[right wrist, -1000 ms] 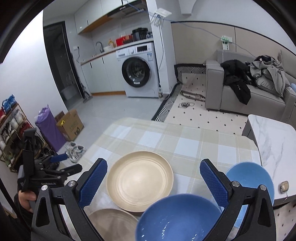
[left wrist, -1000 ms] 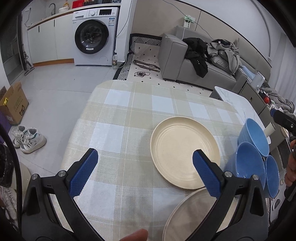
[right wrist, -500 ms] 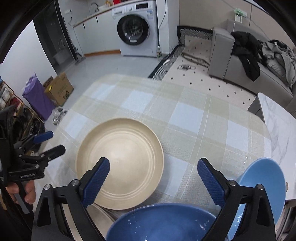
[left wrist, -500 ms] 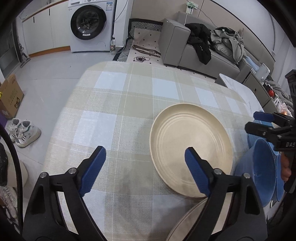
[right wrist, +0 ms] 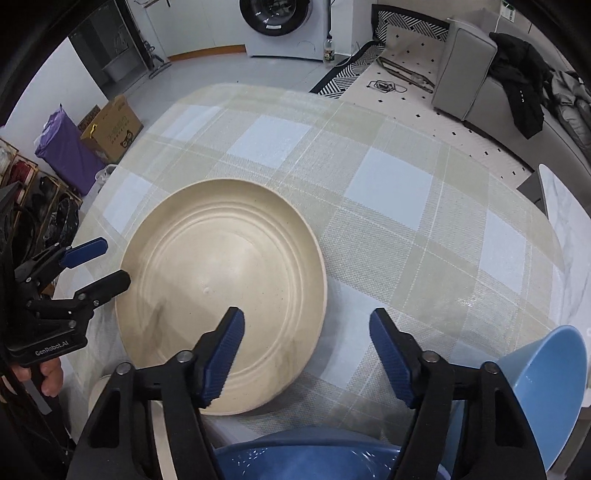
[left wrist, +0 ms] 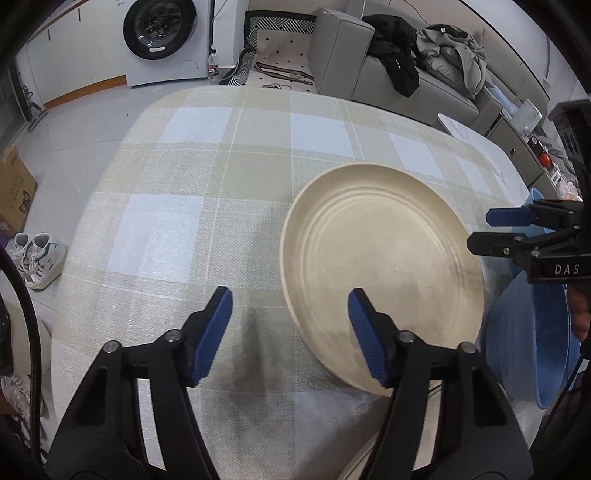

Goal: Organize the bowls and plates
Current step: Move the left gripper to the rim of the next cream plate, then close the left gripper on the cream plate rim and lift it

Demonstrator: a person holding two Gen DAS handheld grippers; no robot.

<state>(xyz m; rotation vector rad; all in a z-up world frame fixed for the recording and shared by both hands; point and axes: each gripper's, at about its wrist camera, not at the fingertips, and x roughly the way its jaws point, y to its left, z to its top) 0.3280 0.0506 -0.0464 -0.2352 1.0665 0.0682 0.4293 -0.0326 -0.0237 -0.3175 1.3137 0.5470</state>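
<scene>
Hovering low over the table [left wrist: 192, 177], the left claw [left wrist: 288, 332] has its blue pads spread apart with nothing between them; its right pad hangs above the near-left rim of the cream plate [left wrist: 384, 266], its left pad above bare checked cloth. The right claw [right wrist: 306, 354] is likewise parted and empty, its left pad over the near edge of the same cream plate [right wrist: 221, 288], its right pad over the cloth beside it.

That plate lies flat on the beige-and-white checked cloth, right side up, between the two claws. From the left wrist view the right claw [left wrist: 517, 232] shows at the plate's far-right rim; from the right wrist view the left claw [right wrist: 88, 266] shows at its left rim.

A second cream plate [right wrist: 99, 391] peeks out at the near side, partly under the first. One blue bowl [right wrist: 306, 458] sits just below the right claw, and another blue bowl [right wrist: 554, 387] stands tilted at the table's right edge.

Farther off are a washing machine [left wrist: 159, 29], a grey sofa [left wrist: 343, 62] with clothes on it, and white sneakers [left wrist: 33, 258] on the floor.
</scene>
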